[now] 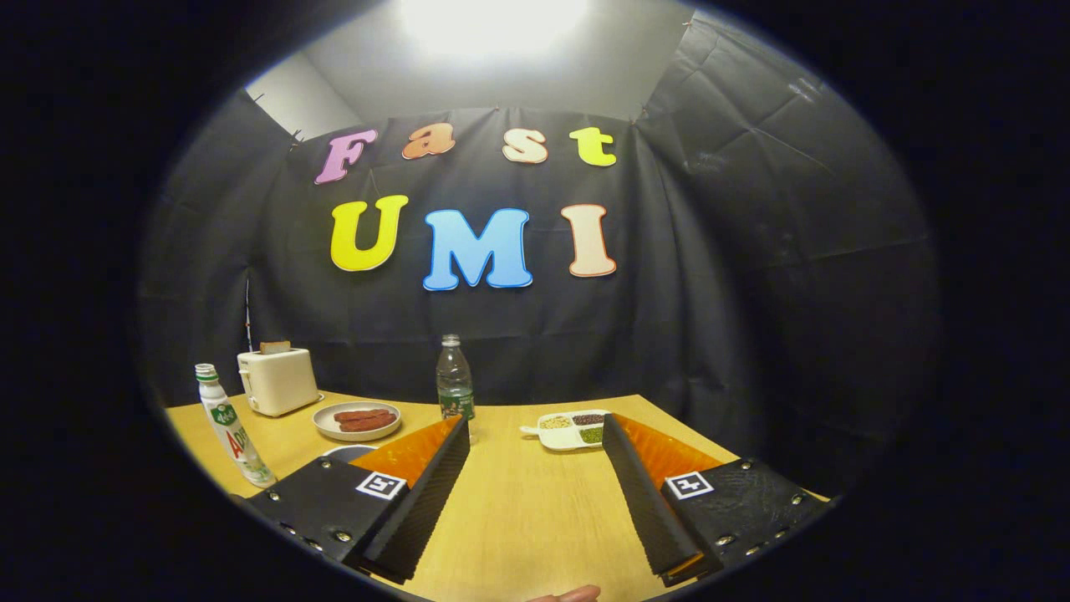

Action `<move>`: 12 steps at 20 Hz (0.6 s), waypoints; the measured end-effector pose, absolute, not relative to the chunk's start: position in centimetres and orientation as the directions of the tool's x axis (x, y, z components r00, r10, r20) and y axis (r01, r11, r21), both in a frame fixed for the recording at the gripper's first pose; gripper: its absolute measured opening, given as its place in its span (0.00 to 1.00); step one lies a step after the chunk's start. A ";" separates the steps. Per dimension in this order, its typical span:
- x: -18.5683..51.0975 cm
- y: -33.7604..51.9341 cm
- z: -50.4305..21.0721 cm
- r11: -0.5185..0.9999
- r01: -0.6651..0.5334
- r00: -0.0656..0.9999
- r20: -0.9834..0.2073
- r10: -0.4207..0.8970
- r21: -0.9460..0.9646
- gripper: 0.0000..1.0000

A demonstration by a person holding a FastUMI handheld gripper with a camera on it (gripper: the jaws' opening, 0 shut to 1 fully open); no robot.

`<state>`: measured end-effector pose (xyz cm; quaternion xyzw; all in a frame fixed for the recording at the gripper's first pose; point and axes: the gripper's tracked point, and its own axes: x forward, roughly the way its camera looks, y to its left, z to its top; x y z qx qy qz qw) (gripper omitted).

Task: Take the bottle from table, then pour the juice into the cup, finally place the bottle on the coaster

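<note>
My gripper (535,431) is open above the wooden table (518,510), with nothing between its fingers. A clear plastic bottle (455,386) with a green label stands upright just beyond the left fingertip, near the table's far edge. A white bottle (231,426) with a green and red label stands upright off to the left of the left finger. A round object (347,452) peeks out behind the left finger; I cannot tell what it is.
A cream toaster (277,380) with a slice of bread stands at the back left. A plate with sausages (357,420) lies between the toaster and the clear bottle. A white divided dish (573,429) of grains sits ahead of the right finger.
</note>
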<state>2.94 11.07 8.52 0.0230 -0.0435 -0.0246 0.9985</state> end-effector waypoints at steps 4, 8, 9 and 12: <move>0.0 16.2 8.1 0.997 0.055 0.996 0.073 -0.059 0.055 0.97; -3.2 22.5 7.9 0.998 0.036 0.995 0.087 -0.040 0.048 0.97; -4.1 24.2 8.2 0.998 0.026 0.994 0.105 -0.031 0.051 0.97; -5.9 29.6 8.3 0.998 -0.016 0.991 0.132 0.008 0.056 0.97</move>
